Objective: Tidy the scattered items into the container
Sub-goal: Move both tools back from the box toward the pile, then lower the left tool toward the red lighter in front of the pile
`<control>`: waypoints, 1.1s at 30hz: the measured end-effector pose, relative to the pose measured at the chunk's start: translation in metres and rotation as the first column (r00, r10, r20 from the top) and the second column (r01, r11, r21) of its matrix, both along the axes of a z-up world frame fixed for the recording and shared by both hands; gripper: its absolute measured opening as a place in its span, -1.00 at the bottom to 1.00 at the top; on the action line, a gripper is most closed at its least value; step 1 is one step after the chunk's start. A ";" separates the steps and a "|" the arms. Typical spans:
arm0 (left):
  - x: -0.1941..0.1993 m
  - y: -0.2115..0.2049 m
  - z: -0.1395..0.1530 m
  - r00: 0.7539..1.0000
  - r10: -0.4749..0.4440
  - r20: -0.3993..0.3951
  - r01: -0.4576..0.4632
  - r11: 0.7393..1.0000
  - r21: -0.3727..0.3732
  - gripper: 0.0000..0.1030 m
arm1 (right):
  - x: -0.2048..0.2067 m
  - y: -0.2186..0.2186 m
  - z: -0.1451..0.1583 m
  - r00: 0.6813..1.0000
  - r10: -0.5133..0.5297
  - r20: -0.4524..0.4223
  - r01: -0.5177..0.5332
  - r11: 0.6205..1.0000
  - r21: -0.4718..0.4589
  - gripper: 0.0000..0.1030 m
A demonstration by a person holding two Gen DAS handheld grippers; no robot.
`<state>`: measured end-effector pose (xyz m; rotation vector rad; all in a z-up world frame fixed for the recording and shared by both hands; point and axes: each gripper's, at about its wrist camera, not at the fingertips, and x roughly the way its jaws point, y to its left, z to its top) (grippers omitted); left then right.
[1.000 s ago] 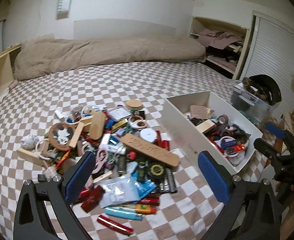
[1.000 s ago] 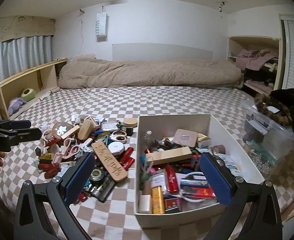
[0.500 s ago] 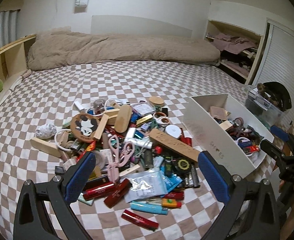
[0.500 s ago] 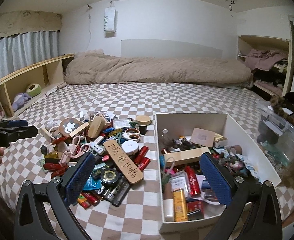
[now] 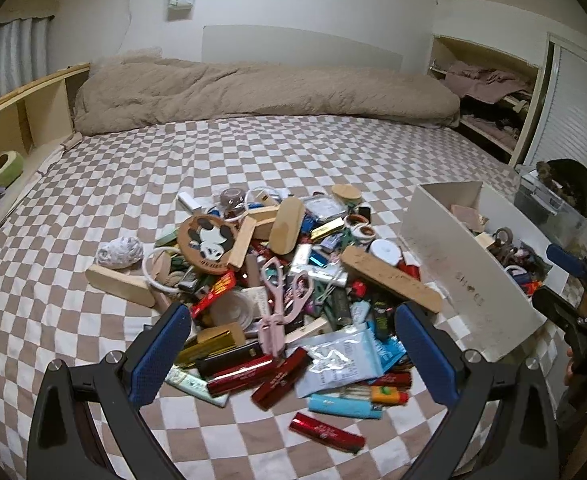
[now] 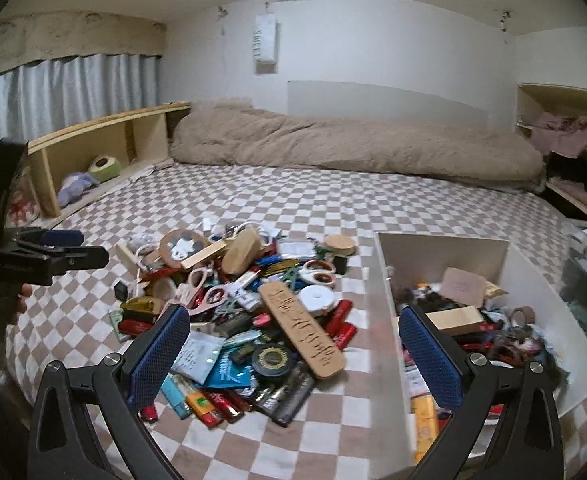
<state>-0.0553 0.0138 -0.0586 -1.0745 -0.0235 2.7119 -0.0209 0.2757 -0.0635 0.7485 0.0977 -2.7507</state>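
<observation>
Clutter pile (image 5: 285, 292) beside white container (image 5: 465, 276); both grippers' jaws wide apart, holding nothing.

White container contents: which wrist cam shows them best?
Right wrist. It looks down into the white container, showing the wooden block and clutter inside. The left wrist view sees it from the side; the near wall hides most of the contents.

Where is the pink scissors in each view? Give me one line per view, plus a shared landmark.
Left wrist view: the pink scissors lie at the centre of the pile, just beyond the open left gripper.
Right wrist view: the pink scissors lie left of centre, beyond the left finger of the open right gripper.
Shared landmark: the long wooden board, right of the scissors in both.
</observation>
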 end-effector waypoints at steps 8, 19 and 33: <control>-0.003 -0.015 -0.038 0.997 0.009 0.077 -0.003 0.997 -0.076 0.99 | -0.004 -0.035 -0.039 0.991 0.103 0.080 -0.107 0.993 0.048 1.00; -0.003 -0.016 -0.113 0.957 -0.040 0.286 0.071 0.993 -0.098 0.99 | -0.008 -0.063 -0.094 0.964 0.172 0.203 -0.192 0.978 0.082 1.00; 0.021 0.026 -0.141 0.903 -0.240 0.356 0.294 0.950 -0.105 0.99 | -0.010 -0.052 -0.141 0.914 0.169 0.370 -0.211 0.974 0.078 1.00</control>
